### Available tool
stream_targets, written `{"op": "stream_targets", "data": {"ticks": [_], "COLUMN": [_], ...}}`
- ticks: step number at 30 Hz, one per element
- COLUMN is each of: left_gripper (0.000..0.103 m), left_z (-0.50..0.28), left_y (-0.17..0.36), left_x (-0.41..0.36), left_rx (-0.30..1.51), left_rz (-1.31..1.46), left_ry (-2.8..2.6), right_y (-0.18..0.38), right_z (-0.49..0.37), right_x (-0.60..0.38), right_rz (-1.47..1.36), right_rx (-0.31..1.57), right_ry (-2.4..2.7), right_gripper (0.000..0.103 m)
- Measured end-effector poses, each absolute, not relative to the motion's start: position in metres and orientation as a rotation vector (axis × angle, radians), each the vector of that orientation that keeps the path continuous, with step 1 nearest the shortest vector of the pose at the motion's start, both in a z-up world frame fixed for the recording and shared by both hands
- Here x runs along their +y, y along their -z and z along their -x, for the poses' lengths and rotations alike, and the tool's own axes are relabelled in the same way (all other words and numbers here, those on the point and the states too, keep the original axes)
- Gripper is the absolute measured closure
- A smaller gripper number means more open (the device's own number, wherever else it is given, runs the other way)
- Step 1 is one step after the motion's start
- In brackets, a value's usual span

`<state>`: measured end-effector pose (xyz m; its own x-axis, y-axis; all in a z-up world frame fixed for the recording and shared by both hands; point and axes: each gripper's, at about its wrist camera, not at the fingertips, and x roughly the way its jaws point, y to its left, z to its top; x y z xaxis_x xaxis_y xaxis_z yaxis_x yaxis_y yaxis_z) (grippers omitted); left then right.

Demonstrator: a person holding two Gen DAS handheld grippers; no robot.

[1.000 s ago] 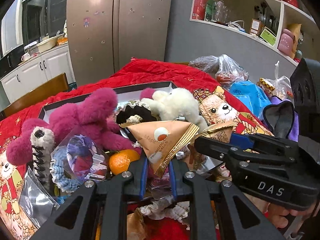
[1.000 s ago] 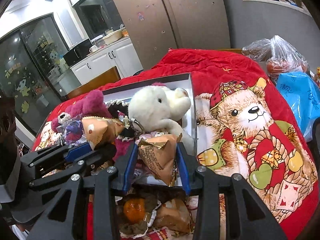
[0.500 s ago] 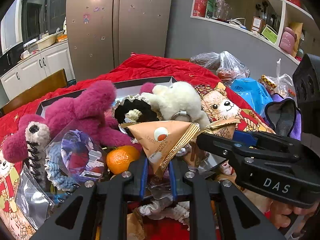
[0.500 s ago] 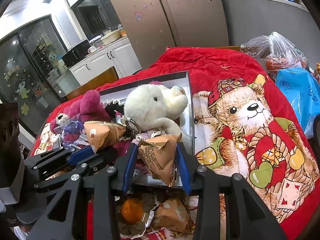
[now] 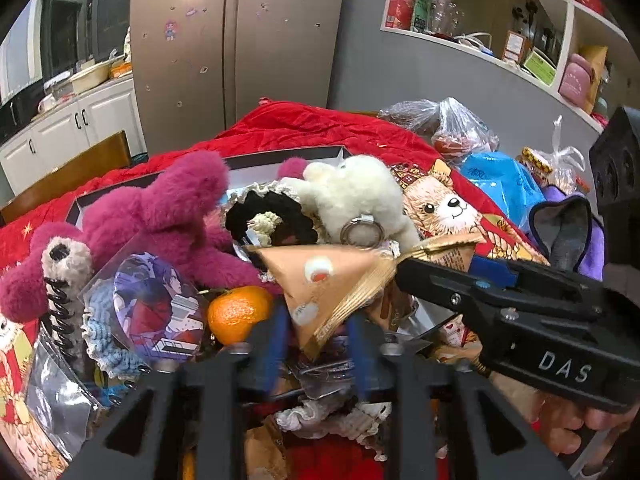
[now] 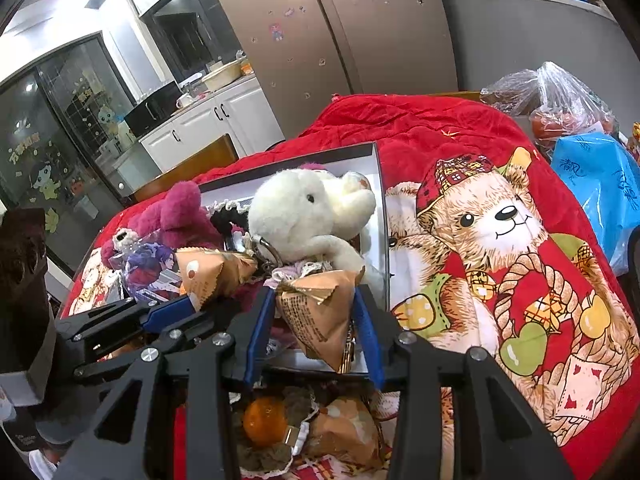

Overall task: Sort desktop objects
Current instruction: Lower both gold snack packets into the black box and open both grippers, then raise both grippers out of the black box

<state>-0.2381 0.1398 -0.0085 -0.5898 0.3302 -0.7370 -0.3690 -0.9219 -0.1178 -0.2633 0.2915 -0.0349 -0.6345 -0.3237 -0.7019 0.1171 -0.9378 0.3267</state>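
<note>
My left tool point(image 5: 316, 330) was opening around its snack packet point(image 5: 320, 280); the right tool point(image 6: 316, 340) was opening too, its packet point(image 6: 320, 312) between the pads. Either could tumble onto the orange point(image 5: 238, 312) below.

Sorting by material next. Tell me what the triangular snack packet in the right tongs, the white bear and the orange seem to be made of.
Triangular snack packet: probably matte paper-look film, creased, with a shiny gold crimped seal.
White bear: soft plush pile, fuzzy outline, with a metal key ring.
Orange: real fruit by its look, with dimpled, slightly glossy peel.
</note>
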Motion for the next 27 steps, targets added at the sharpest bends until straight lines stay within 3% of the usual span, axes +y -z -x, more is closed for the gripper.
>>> {"op": "stream_targets", "data": {"ticks": [6, 14, 27], "left_gripper": [0.032, 0.027, 0.027], "left_z": [0.23, 0.23, 0.218], "left_y": [0.001, -0.006, -0.018], "left_x": [0.144, 0.136, 0.145], "left_rx": [0.107, 0.017, 0.115], "left_rz": [1.075, 1.041, 0.917], "left_ry": [-2.524, -2.541, -2.588], "right_y": [0.033, 0.021, 0.009], "right_z": [0.263, 0.258, 0.252], "right_x": [0.298, 0.301, 0.302], "right_rz": [-1.176, -1.104, -1.111], "right_rx": [-0.434, -0.485, -0.443], "right_ry": [2.601, 2.592, 2.642], "right_gripper": [0.046, 0.021, 0.015]}}
